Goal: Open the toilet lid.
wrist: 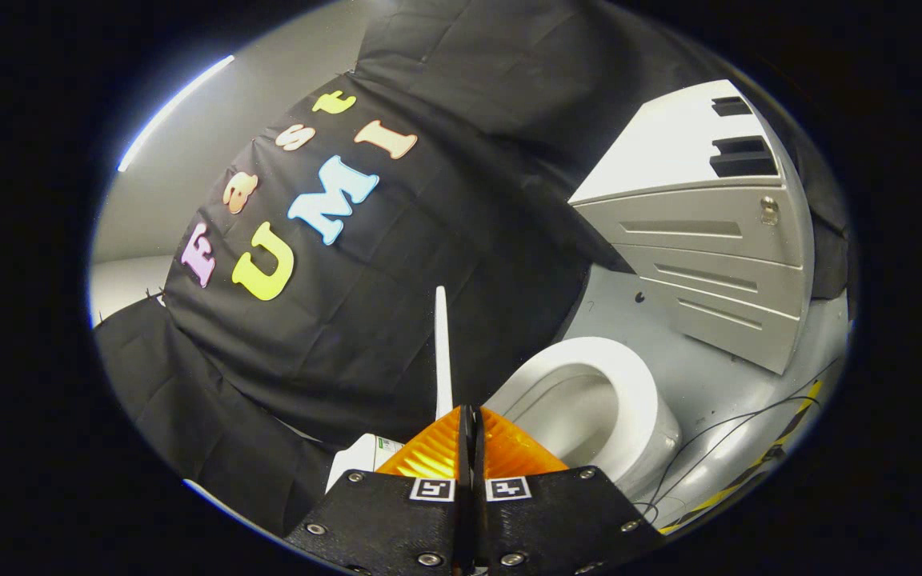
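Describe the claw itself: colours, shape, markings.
The claw has two ribbed, translucent orange fingers tapering to a wedge, mounted on black plates fastened with silver screws. Each plate carries a small square black-and-white marker near the finger base.

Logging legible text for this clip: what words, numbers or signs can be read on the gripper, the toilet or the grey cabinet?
gripper: no words; square black-and-white markers near the fingers, patterns rather than text.
small label on a white object beside the fingers: too small to read.
toilet bowl, toilet lid, grey cabinet: no text visible.
The fingers are closed together; the upright lid rises just beyond them.
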### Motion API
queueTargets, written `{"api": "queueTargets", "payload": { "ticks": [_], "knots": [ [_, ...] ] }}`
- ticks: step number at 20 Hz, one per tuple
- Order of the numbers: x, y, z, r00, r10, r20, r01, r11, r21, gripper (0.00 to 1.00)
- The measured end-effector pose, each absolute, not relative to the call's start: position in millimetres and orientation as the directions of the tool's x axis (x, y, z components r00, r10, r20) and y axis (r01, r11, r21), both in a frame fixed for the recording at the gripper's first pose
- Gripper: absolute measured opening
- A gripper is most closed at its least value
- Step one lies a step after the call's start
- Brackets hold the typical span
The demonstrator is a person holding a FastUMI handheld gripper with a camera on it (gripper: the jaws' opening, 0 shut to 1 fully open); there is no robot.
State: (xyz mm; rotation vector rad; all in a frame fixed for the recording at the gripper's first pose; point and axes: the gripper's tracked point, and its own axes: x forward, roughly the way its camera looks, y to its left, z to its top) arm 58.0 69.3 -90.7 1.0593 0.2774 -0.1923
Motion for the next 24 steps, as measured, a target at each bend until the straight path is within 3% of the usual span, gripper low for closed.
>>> {"api": "queueTargets", "payload": {
  "ticks": [24],
  "knots": [
    [74,140,14,0.981,-0.016,-0.195,0.145,0.731,0.667,0.00]
  ]
}}
